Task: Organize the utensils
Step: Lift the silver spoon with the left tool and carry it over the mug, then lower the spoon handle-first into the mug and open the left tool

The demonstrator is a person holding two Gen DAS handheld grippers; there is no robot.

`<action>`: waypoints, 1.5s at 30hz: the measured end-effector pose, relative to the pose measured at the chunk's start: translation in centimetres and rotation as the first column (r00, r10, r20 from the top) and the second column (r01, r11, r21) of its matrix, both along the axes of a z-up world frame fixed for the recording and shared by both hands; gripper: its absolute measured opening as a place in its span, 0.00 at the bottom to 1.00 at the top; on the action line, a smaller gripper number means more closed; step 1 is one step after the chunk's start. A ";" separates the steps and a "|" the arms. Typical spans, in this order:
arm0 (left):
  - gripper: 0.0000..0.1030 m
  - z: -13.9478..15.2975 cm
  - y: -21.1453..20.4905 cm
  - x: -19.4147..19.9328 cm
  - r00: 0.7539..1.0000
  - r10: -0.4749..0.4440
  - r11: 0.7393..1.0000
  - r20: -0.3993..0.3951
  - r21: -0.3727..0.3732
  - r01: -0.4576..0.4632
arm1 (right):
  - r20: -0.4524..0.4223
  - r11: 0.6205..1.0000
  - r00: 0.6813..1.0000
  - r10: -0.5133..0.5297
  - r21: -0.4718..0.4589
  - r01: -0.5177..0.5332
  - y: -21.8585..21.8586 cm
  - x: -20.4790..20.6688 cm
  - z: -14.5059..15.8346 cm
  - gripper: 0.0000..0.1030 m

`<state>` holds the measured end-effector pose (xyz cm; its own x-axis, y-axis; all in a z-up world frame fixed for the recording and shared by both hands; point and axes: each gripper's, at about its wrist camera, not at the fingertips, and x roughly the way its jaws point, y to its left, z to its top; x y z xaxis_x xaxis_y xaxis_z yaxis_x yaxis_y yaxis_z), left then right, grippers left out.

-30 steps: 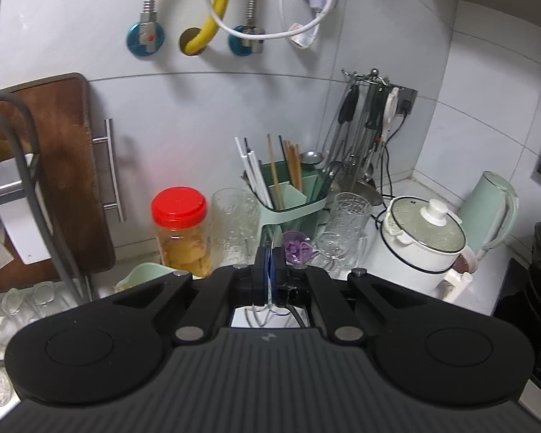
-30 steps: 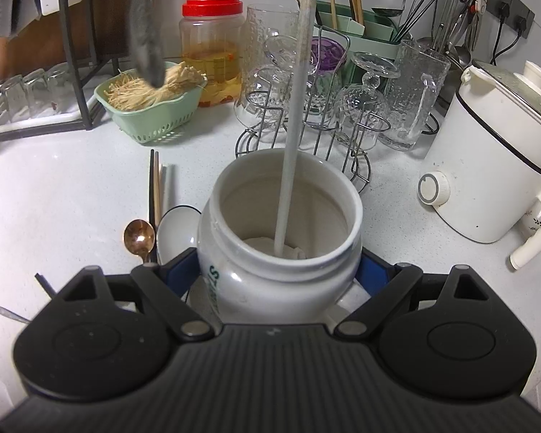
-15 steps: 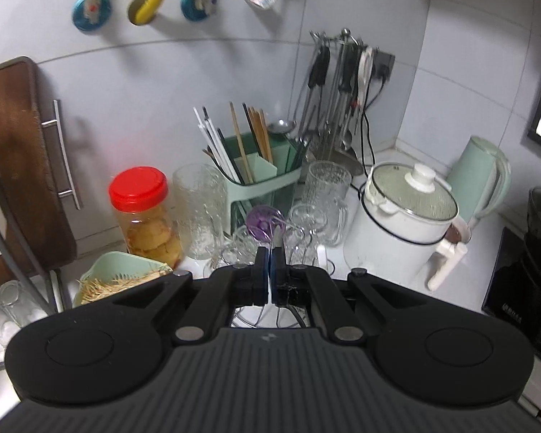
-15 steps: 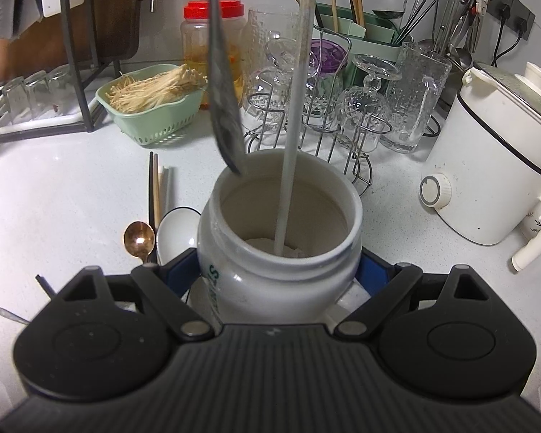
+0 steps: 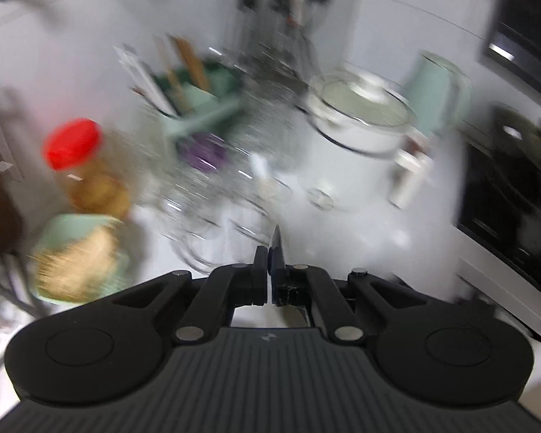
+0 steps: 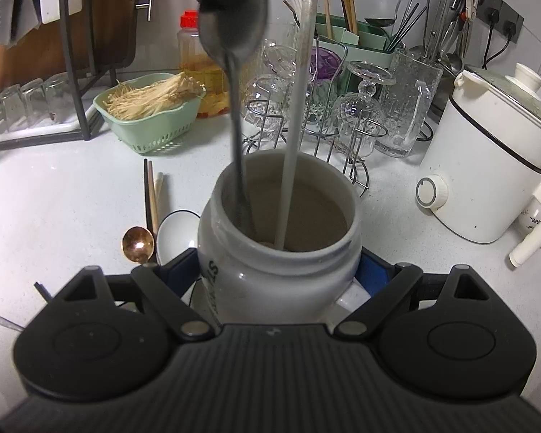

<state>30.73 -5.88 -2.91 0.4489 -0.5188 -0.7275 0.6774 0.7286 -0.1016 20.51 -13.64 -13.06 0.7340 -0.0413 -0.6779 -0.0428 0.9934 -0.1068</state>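
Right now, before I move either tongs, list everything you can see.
jar: one, white, front centre, gripped
steel spoon: one, grey, handle down inside jar
stick: one, white, standing in jar
copper spoon: one, copper, counter left of jar
chopsticks: two, black and wood, behind copper spoon
basket: one, green, back left
cooker: one, white, right
left tongs: black, shut on steel spoon
right tongs: black, shut on jar
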 end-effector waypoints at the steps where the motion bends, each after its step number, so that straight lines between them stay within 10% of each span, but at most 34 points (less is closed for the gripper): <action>1: 0.03 -0.1 -0.3 -0.4 1.000 -0.016 1.000 0.000 0.010 0.016 | 0.004 1.000 1.000 0.001 0.003 -0.001 -0.1 -0.1 0.0 0.90; 15: 0.05 -2.3 -1.8 0.0 0.995 -0.057 0.996 -0.080 0.061 0.062 | 0.010 0.999 0.999 0.038 0.000 -0.038 -0.1 -0.3 -0.1 0.90; 45: 0.25 0.9 5.1 -3.1 0.987 0.153 0.978 -0.039 -0.139 -0.157 | -0.002 0.998 0.998 0.060 0.012 -0.060 -0.4 0.2 0.1 0.90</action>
<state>27.58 -0.81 -2.04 0.5123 -0.5426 -0.6656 0.5528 0.8015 -0.2280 20.73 -14.05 -12.92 0.7335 0.0111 -0.6796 -0.1024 0.9903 -0.0944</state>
